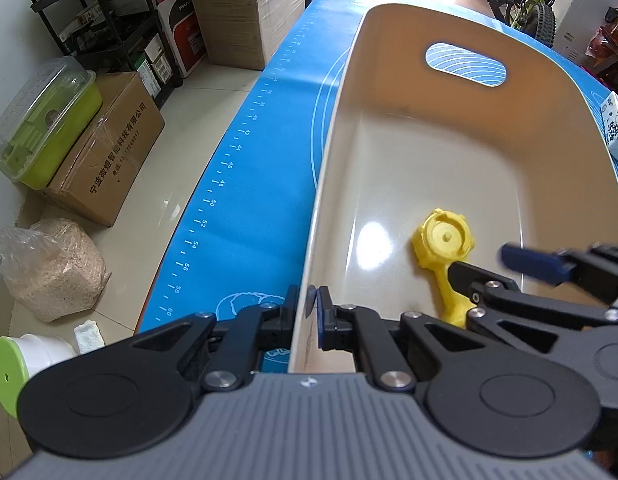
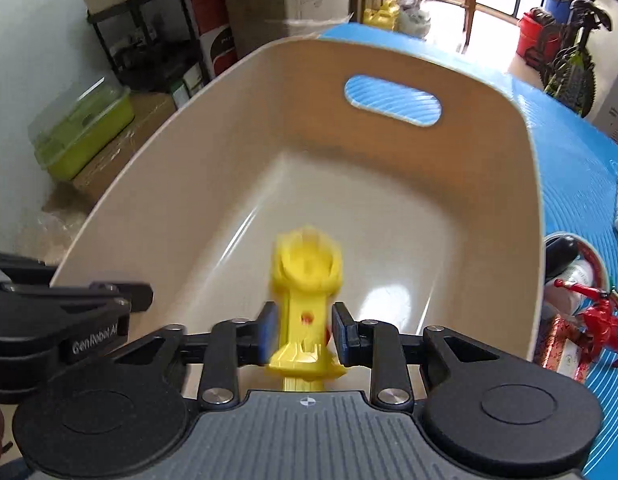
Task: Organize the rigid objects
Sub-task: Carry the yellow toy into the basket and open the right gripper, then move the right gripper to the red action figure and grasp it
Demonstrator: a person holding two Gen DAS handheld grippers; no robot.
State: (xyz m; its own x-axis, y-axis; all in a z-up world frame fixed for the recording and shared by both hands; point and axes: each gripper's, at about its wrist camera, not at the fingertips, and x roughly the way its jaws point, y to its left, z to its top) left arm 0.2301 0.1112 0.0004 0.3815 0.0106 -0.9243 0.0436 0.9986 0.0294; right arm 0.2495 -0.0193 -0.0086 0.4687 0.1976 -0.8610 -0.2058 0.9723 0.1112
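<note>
Yellow plastic toy (image 2: 305, 308) looks hard, light and slippery; it is best held by its thin handle. Right gripper (image 2: 304, 332) is opened around it, left gripper (image 1: 311, 312) is pinched on the beige bin (image 1: 337, 140) wall.

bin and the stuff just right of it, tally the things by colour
Beige: 1, the bin
Yellow: 1, the toy inside it
Red: 1, the figure on the mat
Total: 3
</note>
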